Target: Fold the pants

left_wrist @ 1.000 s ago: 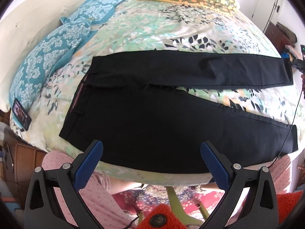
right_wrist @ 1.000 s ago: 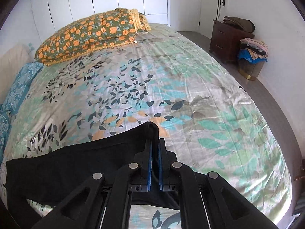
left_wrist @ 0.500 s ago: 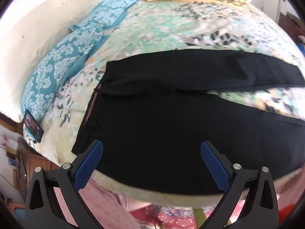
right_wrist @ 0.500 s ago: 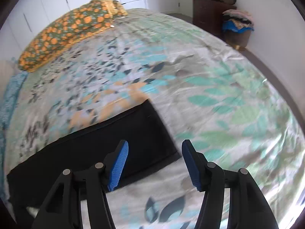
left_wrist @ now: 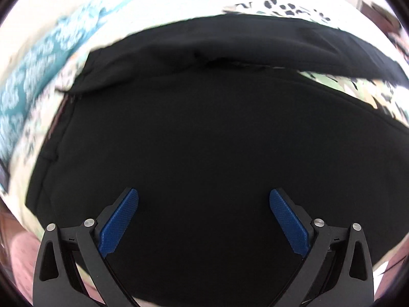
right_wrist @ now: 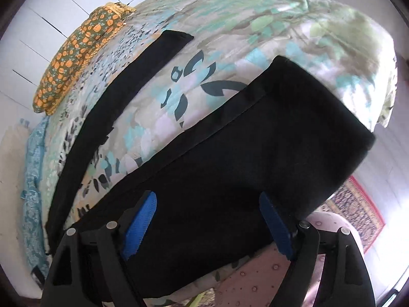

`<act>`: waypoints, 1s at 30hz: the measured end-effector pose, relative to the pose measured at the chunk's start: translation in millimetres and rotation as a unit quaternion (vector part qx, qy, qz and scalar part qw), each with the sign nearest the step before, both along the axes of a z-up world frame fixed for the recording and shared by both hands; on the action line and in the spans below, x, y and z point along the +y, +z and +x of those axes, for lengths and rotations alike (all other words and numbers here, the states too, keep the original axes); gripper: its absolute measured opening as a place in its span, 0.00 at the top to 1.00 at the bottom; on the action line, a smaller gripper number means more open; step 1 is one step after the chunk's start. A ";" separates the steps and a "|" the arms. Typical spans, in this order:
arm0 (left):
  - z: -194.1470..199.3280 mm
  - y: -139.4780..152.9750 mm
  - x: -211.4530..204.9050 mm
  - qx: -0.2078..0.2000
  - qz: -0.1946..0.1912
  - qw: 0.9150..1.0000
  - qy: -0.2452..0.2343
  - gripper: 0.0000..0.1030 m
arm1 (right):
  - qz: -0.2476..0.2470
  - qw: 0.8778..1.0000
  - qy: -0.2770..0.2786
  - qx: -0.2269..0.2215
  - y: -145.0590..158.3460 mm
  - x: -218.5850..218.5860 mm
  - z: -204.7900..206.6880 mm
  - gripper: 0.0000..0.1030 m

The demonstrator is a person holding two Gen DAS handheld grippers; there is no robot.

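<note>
Black pants (left_wrist: 204, 133) lie flat on bed (right_wrist: 281, 25); left gripper (left_wrist: 203, 199) & right gripper (right_wrist: 207, 204) above them, fingers apart, holding nothing.

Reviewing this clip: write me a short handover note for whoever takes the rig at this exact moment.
Left gripper: open, holding nothing, over the pants near the waist.
Right gripper: open, holding nothing, over the near leg toward its hem.
Pants: flat on the bed, legs spread apart, the far leg lying separately toward the orange pillow.
Done: pants laid out; no fold visible.
Left: probably bring one leg onto the other, then fold lengthwise.
</note>
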State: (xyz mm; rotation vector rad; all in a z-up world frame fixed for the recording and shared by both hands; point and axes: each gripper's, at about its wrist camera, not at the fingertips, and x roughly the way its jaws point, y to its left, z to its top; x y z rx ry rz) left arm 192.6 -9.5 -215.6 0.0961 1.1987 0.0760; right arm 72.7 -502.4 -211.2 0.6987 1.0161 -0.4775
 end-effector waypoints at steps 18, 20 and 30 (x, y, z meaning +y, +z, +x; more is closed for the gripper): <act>-18.2 0.8 26.6 0.014 -0.017 1.000 0.021 0.00 | -0.100 0.930 0.352 -0.027 32.5 264.8 38.6 0.19; -17.8 0.2 27.2 0.017 -0.017 0.999 0.022 0.00 | -0.118 0.923 0.367 -0.023 35.2 273.5 31.3 0.19; -13.3 -0.2 29.2 0.043 -0.017 0.998 0.029 0.00 | -0.138 0.911 0.384 -0.067 86.2 286.5 9.3 0.19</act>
